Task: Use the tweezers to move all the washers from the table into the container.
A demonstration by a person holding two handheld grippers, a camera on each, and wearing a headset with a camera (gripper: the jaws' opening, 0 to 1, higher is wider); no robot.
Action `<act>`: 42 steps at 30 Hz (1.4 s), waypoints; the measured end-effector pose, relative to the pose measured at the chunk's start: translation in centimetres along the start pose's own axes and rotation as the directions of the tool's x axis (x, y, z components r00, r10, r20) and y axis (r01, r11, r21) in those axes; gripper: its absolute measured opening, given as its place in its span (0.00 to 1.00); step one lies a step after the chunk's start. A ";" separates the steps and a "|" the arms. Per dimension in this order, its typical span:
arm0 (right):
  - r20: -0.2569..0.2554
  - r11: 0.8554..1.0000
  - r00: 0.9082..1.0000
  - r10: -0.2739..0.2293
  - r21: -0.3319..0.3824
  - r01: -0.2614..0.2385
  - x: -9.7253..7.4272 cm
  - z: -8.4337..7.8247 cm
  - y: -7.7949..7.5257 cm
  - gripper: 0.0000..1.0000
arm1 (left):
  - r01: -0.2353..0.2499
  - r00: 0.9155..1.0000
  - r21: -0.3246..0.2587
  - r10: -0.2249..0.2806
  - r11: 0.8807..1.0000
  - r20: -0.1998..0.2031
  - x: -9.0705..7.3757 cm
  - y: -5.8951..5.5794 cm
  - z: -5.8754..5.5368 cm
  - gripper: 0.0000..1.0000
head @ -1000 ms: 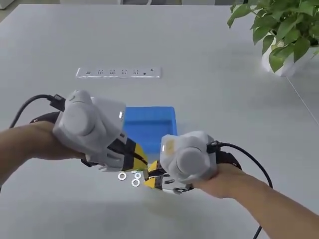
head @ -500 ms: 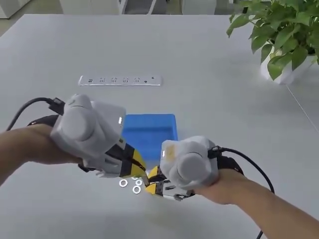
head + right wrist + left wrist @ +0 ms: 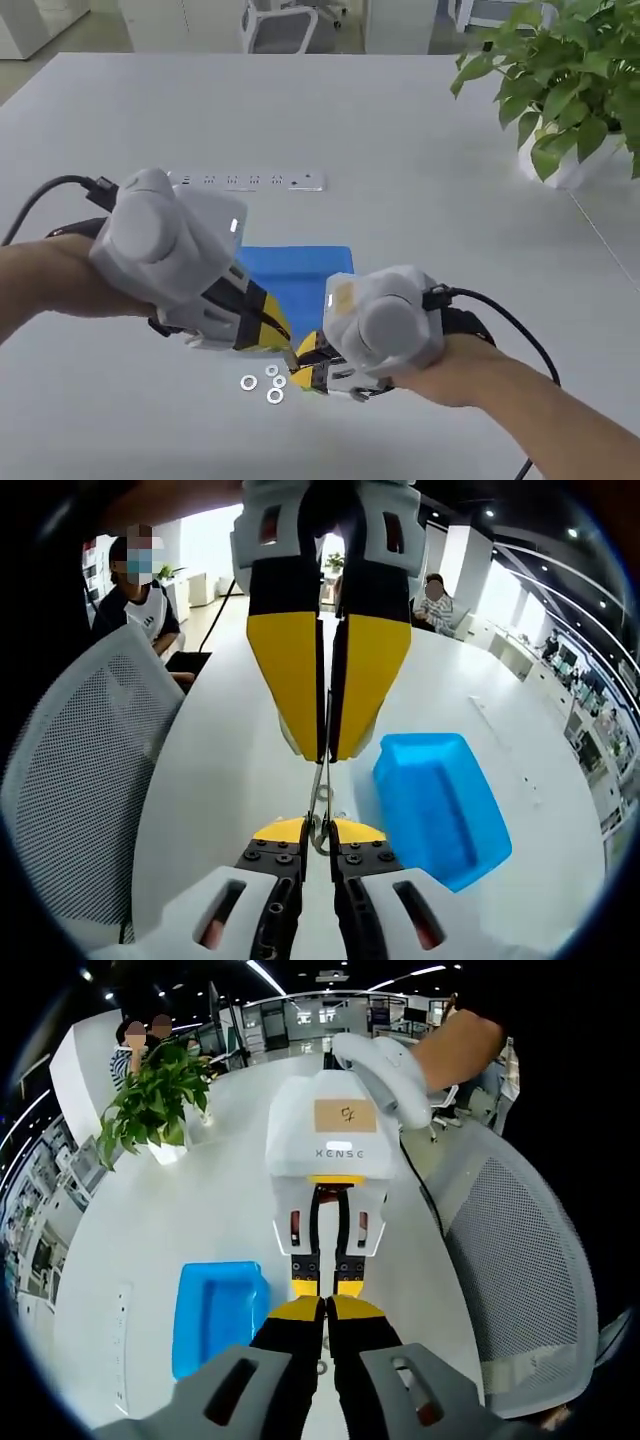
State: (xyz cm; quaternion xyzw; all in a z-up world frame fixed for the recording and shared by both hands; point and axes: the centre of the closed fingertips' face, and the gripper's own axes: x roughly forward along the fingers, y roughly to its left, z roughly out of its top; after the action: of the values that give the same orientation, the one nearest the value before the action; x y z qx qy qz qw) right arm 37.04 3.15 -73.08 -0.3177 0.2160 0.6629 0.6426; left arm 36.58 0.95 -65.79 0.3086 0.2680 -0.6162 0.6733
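Several small metal washers (image 3: pixel 272 384) lie on the grey table (image 3: pixel 420 200) just in front of the blue container (image 3: pixel 300 272). Both grippers meet jaw to jaw right above them. The left gripper (image 3: pixel 290 352) comes in from the left and the right gripper (image 3: pixel 305 368) from the right. Thin metal tweezers (image 3: pixel 319 795) run between the two pairs of yellow-tipped jaws. In the right gripper view the right gripper (image 3: pixel 318 832) is shut on one end, and the left gripper's jaws are closed on the other. The left gripper (image 3: pixel 325 1305) shows its jaws pressed together.
A white power strip (image 3: pixel 245 181) lies behind the container. A potted plant (image 3: pixel 560 90) stands at the table's far right. Cables trail from both grippers. A mesh office chair (image 3: pixel 90 770) stands at the table's near edge, and people sit in the room beyond.
The head camera has tilted, so everything sits lower in the picture. The grippers stay jaw to jaw over the washers, with no clear move of their own.
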 end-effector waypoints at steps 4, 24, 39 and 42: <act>0.000 1.000 1.000 -0.003 -0.004 0.003 -0.4 0.5 -0.4 0.10 | -0.002 1.000 0.005 0.002 1.000 0.001 -0.6 0.2 0.5 0.06; 0.019 0.999 0.999 -0.028 -0.017 0.028 -1.7 2.9 -3.7 0.10 | -0.018 1.000 0.037 0.018 0.999 -0.017 -3.0 2.8 1.9 0.06; 0.051 0.999 0.998 -0.037 -0.010 0.037 -0.6 2.7 -7.5 0.10 | -0.049 0.998 0.039 0.051 0.998 -0.038 -2.8 6.7 1.0 0.06; 0.053 0.999 0.998 -0.037 -0.004 0.037 -0.2 2.5 -8.0 0.10 | -0.052 0.998 0.034 0.053 0.998 -0.043 -2.5 7.4 0.6 0.06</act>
State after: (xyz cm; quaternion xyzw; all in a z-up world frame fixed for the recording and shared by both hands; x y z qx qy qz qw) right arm 44.60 5.38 -70.16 -0.3056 0.1913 0.6595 0.6595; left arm 43.68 2.49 -62.93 0.3402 0.2643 -0.5957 0.6779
